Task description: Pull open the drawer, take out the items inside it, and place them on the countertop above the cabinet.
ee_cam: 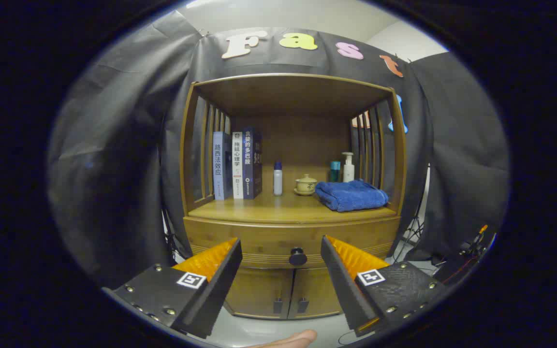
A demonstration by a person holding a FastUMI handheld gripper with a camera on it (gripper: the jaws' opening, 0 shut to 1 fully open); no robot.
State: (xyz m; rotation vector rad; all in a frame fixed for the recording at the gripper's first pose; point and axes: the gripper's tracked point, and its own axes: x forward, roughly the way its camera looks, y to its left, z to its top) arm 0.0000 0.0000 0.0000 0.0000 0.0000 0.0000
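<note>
In the centre of the frame stands a wooden cabinet (292, 232) with an open shelf on top, and its drawer (259, 241) is shut. The top of the cabinet works as the bench (278, 209). Going from left to right on it: three books (237, 164) stand upright against the left slatted side, and their spines carry Chinese writing, too small for me to read with certainty. Next is a small white bottle with a blue cap (277, 178), then a little lidded ceramic cup on a saucer (305, 185), then a teal bottle (335, 171) and a white pump bottle (348, 167) near the back, and a folded blue towel (351, 195) at the right. The round dark knob (298, 256) of the drawer is in the lower middle. The hand-held gripper (281, 258) is spread wide and holds nothing; the knob lies between its fingers, farther away. At the bottom middle a fingertip (290, 340) of a person appears.
</note>
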